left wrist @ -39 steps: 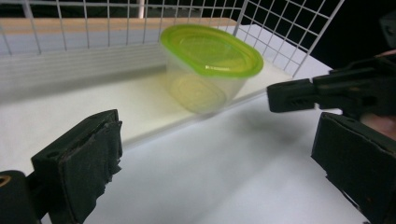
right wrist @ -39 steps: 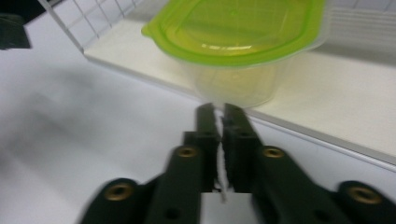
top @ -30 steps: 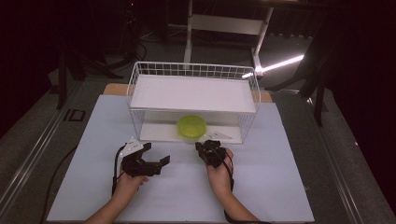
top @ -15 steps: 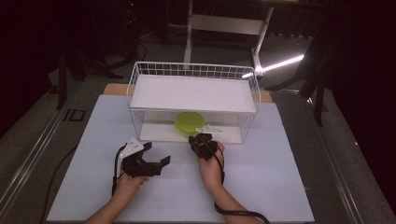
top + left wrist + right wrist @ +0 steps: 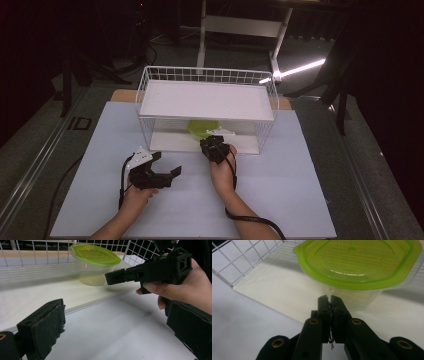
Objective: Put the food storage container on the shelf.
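Green-lidded and clear-walled, the plastic tub (image 5: 359,272) sits on the lower white shelf (image 5: 172,142) of the wire basket rack (image 5: 150,95), close to that shelf's front edge and about midway along it. The rack stands toward the far edge of the white table (image 5: 300,185). The right gripper (image 5: 330,298) points at the tub from the front, its tips over the shelf's front edge and just short of the tub's clear wall, below the overhanging lid. Its two black jaws lie pressed together with nothing between them; from above, the same gripper (image 5: 214,146) sits at the rack's open front. The left gripper (image 5: 167,167) rests low over the table nearer the person's edge, off to the left of the rack's middle, well apart from the tub. Its jaws stand wide, with bare tabletop between them.
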Demonstrator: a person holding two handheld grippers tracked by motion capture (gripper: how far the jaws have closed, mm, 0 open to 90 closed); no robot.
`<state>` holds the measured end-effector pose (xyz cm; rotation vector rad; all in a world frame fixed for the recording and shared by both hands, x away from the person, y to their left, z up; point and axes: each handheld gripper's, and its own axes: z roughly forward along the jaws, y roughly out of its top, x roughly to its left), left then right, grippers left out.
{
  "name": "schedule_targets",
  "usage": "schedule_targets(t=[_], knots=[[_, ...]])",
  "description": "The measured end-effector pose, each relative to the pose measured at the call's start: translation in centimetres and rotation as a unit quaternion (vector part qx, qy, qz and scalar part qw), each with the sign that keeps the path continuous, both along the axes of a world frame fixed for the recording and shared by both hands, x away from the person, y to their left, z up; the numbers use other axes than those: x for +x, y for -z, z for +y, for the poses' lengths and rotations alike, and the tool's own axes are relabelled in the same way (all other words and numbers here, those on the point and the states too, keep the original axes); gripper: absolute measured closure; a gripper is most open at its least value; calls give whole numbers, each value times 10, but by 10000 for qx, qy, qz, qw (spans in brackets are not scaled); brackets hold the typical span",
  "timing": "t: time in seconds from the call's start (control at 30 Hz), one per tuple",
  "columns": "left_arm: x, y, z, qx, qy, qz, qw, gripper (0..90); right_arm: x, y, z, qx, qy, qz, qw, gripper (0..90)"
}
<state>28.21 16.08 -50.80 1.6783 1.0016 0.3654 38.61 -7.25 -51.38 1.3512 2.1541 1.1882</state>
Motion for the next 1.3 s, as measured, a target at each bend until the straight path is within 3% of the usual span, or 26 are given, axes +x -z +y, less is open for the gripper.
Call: schedule_targets(t=[0.37,0.43,0.47,0.5,0.53,0.57,0.6,0.67,0.73,0.77,0.87,0.9,1.0,1.13,1.3], knots=[[-1,-1,-1,-29,55,-24,10000,27,-21,-10,-10,87,-226,-23,9997,796],[-1,-3,-2,10,162,-138,9998,27,-35,-16,-13,10,-466,-237,9986,643],[-1,-3,-2,10,162,-138,9998,27,-35,-16,-13,10,-466,-237,9986,643],[-1,-5,-2,23,242,-193,9995,27,-46,-21,-16,-50,-578,-447,9973,528],[-1,-5,-2,23,242,-193,9995,27,-46,-21,-16,-50,-578,-447,9973,528],[-1,-8,-3,-20,304,-215,9993,27,-53,-26,-20,-129,-691,-612,9956,444],[-1,-8,-3,-20,304,-215,9993,27,-53,-26,-20,-129,-691,-612,9956,444],[-1,-13,-4,-57,344,-258,9991,27,-60,-34,-28,-63,-753,-566,9955,314],[-2,-18,-6,-55,435,-327,9985,27,-63,-36,-31,-31,-792,-588,9951,289],[-3,-21,-7,-32,474,-365,9982,27,-66,-40,-37,13,-914,-630,9938,208],[-6,-26,-9,54,642,-414,9971,27,-70,-43,-42,70,-918,-711,9932,187],[-7,-27,-9,85,671,-427,9968,27,-73,-46,-48,217,-1013,-728,9919,159],[-9,-29,-6,56,719,-413,9965,27,-77,-48,-55,298,-974,-840,9912,142],[-13,-29,-1,-7,767,-344,9965,27,-83,-49,-62,334,-986,-836,9911,142],[-20,-28,7,64,783,-315,9964,27,-92,-50,-71,396,-974,-854,9908,144]])
